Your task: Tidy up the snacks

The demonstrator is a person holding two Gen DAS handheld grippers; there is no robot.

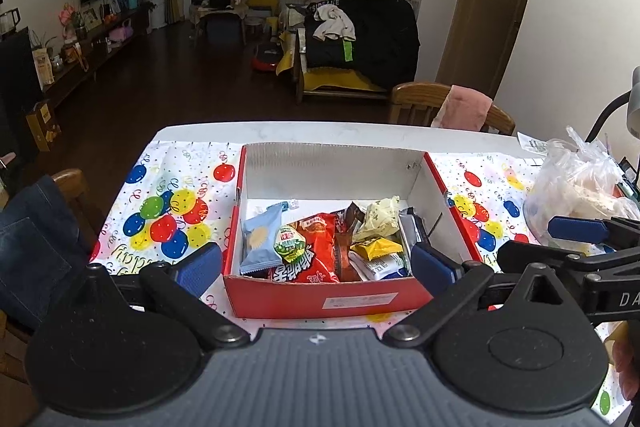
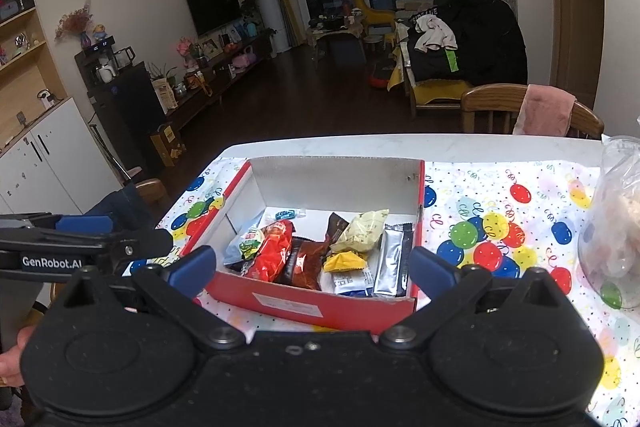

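Right now both grippers hover over the near edge of the table with jaws spread wide and nothing between them. Ahead of the left gripper [image 1: 316, 263], framed by its 2 blue pads, sits the red box [image 1: 324, 297] on the balloon-print tablecloth [image 1: 160, 195]. Inside it the snacks lie heaped toward the near wall: a pale blue packet [image 1: 260, 237] nearest the left pad, a red bag [image 1: 320, 251] beside it, a yellow packet [image 1: 374, 247] and a cream packet [image 1: 378, 215] toward the right pad. Beyond the right pad rests a clear plastic bag [image 1: 576, 187]. The right gripper [image 2: 312, 267] faces the same box, which again lies between its spread pads, with a silver packet [image 2: 394, 259] close to its right pad.
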